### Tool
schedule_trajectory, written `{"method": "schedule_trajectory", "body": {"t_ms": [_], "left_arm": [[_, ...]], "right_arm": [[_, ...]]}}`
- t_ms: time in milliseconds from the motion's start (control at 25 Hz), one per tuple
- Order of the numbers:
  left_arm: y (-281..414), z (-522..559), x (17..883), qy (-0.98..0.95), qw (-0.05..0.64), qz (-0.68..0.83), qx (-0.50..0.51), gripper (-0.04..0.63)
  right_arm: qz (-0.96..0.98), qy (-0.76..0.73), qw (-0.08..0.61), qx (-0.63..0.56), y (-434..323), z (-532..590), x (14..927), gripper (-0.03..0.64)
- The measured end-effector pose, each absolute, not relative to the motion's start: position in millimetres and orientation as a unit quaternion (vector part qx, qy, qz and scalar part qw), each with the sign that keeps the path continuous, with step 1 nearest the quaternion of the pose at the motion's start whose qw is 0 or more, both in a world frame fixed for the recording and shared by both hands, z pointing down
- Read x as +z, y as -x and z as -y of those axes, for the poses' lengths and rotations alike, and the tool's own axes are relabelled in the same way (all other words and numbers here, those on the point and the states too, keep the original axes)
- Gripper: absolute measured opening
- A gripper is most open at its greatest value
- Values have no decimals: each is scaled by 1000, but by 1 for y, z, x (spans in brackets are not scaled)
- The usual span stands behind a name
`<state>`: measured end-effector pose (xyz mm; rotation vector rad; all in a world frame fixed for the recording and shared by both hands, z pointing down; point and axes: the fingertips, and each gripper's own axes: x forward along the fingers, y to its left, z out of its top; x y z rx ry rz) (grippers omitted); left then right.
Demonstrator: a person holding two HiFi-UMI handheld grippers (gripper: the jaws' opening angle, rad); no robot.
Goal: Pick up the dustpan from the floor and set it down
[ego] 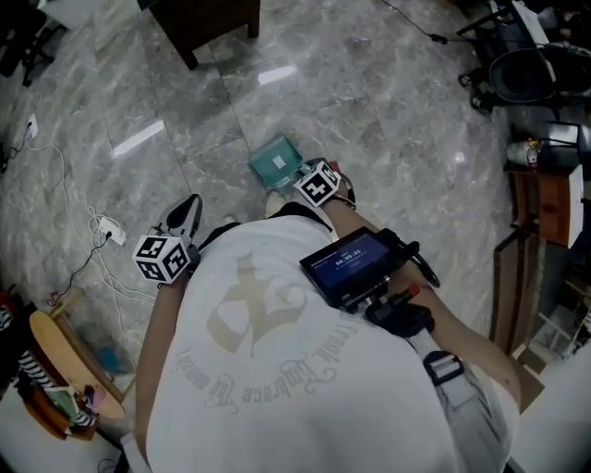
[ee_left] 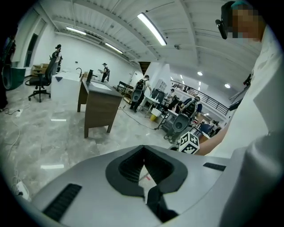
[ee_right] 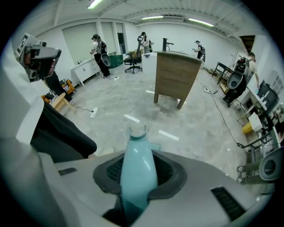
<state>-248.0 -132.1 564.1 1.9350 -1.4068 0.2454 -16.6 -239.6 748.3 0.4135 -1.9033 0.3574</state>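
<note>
The teal dustpan shows in the head view just ahead of the person, over the grey marble floor; I cannot tell whether it touches the floor. My right gripper is at its near end. In the right gripper view, the pan's teal handle runs up between the dark pads, and the right gripper is shut on it. My left gripper hangs to the left, apart from the pan. Its jaws meet at the tips with nothing between them.
A dark wooden cabinet stands on the floor beyond the pan. A white cable and power strip lie at the left, a wooden board at the lower left. A black chair and wooden shelves line the right. People stand far off.
</note>
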Motion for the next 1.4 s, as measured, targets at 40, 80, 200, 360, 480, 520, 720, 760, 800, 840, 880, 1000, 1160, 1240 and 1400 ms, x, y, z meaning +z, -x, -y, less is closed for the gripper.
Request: {"method": "schedule_trajectory", "body": {"t_ms": [40, 80, 200, 360, 480, 520, 720, 760, 800, 840, 880, 1000, 1160, 1240, 1400], "left_arm": [[251, 133, 563, -754, 359, 542, 93, 11], [255, 134, 563, -757, 357, 539, 90, 11], [265, 132, 563, -765, 356, 530, 83, 11], [271, 132, 564, -775, 346, 522, 86, 11], [279, 134, 565, -779, 331, 525, 93, 11], [281, 133, 566, -781, 328, 523, 94, 9], [289, 116, 563, -799, 316, 504, 92, 11], [289, 116, 563, -802, 314, 499, 93, 11], [289, 117, 563, -806, 312, 494, 95, 11], [287, 118, 563, -810, 310, 488, 98, 11], [285, 119, 563, -815, 308, 481, 100, 11], [278, 116, 563, -829, 303, 458, 106, 11], [264, 122, 561, -846, 295, 428, 117, 11], [258, 126, 561, -854, 293, 413, 121, 11], [252, 115, 557, -868, 284, 389, 126, 11]], "right_arm": [[804, -183, 545, 153, 16, 237, 744, 104], [804, -191, 542, 155, 17, 236, 740, 104], [805, -212, 531, 160, 19, 232, 726, 104], [809, -236, 509, 175, 19, 226, 704, 104], [815, -256, 490, 177, 22, 228, 687, 104], [816, -261, 484, 175, 24, 227, 680, 104], [819, -289, 465, 172, 36, 202, 646, 104], [820, -292, 461, 170, 38, 201, 639, 104], [822, -295, 458, 167, 40, 200, 632, 104], [823, -298, 454, 166, 41, 200, 625, 104], [825, -301, 450, 164, 42, 199, 618, 103], [827, -313, 438, 162, 41, 191, 598, 103], [829, -330, 420, 166, 33, 187, 574, 104], [828, -338, 414, 168, 29, 185, 563, 104], [827, -354, 403, 167, 28, 162, 545, 104]]}}
